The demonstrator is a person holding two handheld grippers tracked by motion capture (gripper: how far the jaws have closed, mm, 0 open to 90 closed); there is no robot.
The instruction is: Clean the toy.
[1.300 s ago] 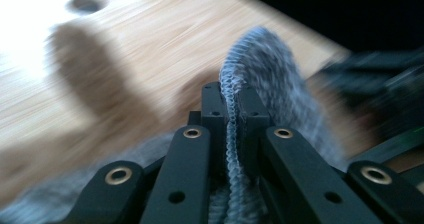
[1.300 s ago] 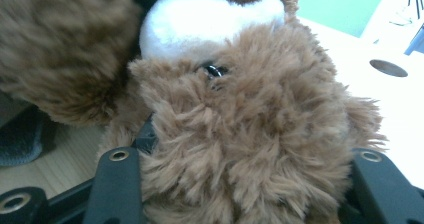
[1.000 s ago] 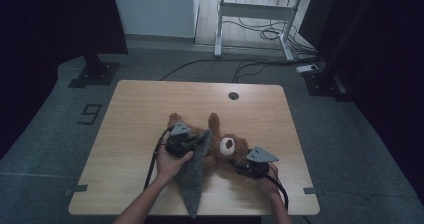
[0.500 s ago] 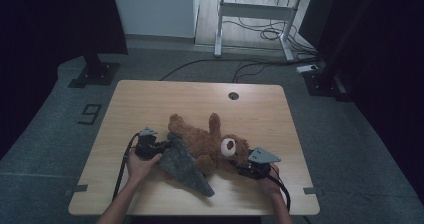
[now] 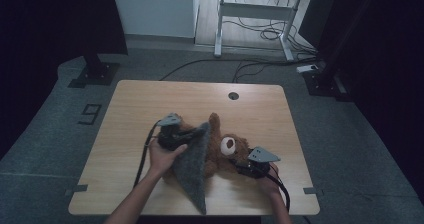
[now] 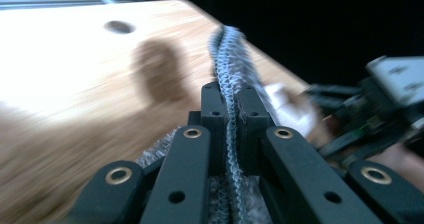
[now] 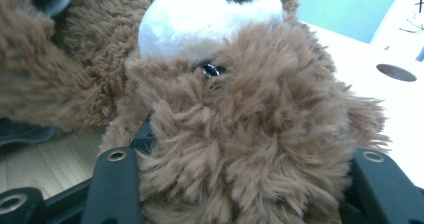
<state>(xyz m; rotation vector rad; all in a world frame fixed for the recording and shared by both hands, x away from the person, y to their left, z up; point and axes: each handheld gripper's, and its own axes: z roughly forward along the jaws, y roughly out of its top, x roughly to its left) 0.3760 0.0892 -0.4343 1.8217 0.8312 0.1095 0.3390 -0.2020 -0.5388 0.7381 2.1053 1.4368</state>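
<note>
Nearest the person, one grey cloth [image 5: 192,169] hangs in a long fold from the left claw [image 5: 176,132] down toward the near edge of the wooden surface [image 5: 130,109]. In the left gripper view the two black jaws are pressed together on the cloth's edge [image 6: 229,84], which runs away between them as a thin twisted ridge.

Just beside the cloth lies one brown teddy bear [image 5: 225,151], on its back near the middle of the surface, white muzzle up and one limb raised toward the far side. The cloth drapes against the bear's left flank and covers part of its body.

The right claw [image 5: 245,166] sits at the bear's head on the near right. In the right gripper view brown fur [image 7: 240,149] bulges between the two jaws, which stand wide apart with the head packed between them; whether they squeeze it I cannot tell.

Farther off, one round cable hole [image 5: 233,95] marks the far part of the surface. One white desk frame [image 5: 250,14] stands beyond, on the floor, with cables under it.
</note>
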